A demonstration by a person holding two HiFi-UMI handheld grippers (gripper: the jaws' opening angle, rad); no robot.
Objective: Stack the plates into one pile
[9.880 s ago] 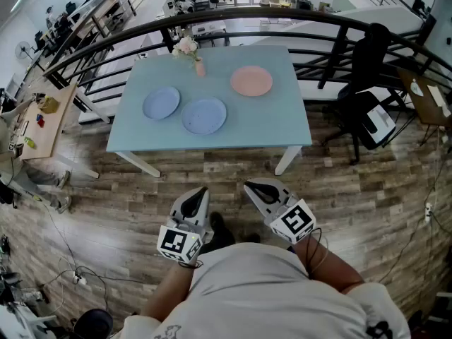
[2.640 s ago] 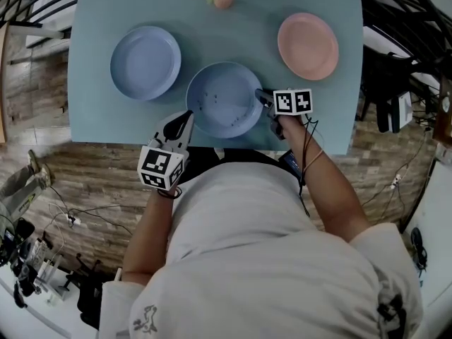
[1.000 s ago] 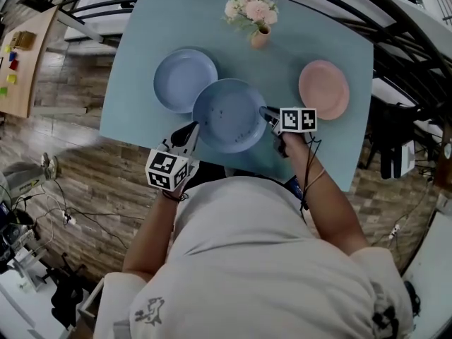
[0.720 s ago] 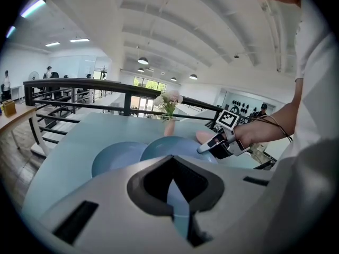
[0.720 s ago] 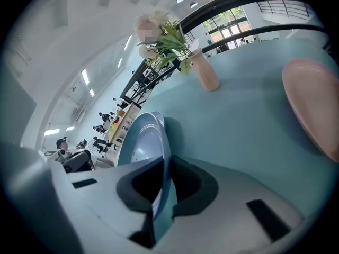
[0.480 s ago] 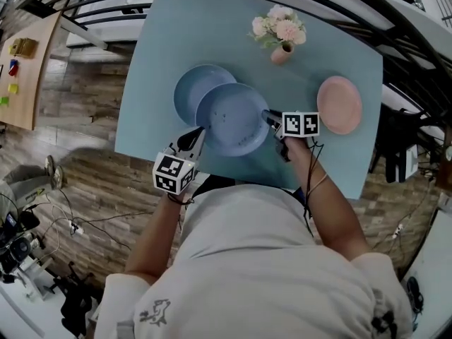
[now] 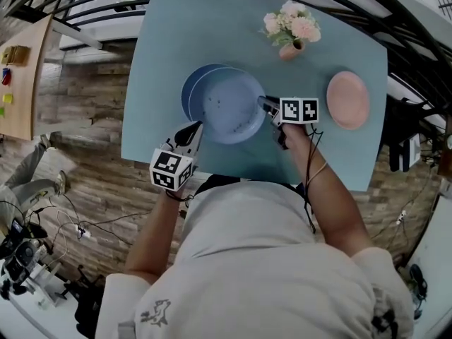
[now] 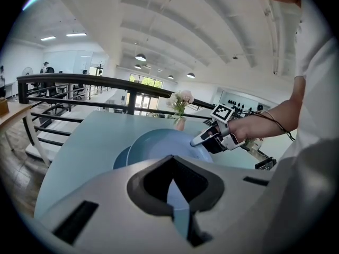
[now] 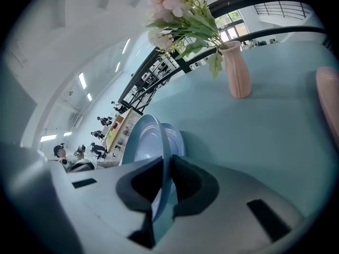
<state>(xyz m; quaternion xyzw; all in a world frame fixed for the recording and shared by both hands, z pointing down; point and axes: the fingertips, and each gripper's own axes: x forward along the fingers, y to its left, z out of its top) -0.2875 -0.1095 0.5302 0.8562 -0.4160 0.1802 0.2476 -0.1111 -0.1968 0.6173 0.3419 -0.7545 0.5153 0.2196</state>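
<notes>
A blue plate (image 7: pixel 227 106) hangs almost directly over a second blue plate (image 7: pixel 186 94), which shows only as a crescent at its left. My left gripper (image 7: pixel 195 126) is shut on the near-left rim of the upper plate (image 8: pixel 159 147). My right gripper (image 7: pixel 263 103) grips its right rim; the jaws have just been opening a little, with the rim (image 9: pixel 145 136) still pinched between them. In the right gripper view the lower plate (image 9: pixel 174 139) lies just behind. A pink plate (image 7: pixel 347 99) sits alone at the table's right.
A pink vase of flowers (image 7: pixel 291 27) stands at the back of the light blue table (image 7: pixel 332 154), between the blue plates and the pink one. Black railings run behind the table. Wooden floor lies to the left.
Both grippers have carried the blue plate to the left, from beside the other blue plate to almost fully over it.
</notes>
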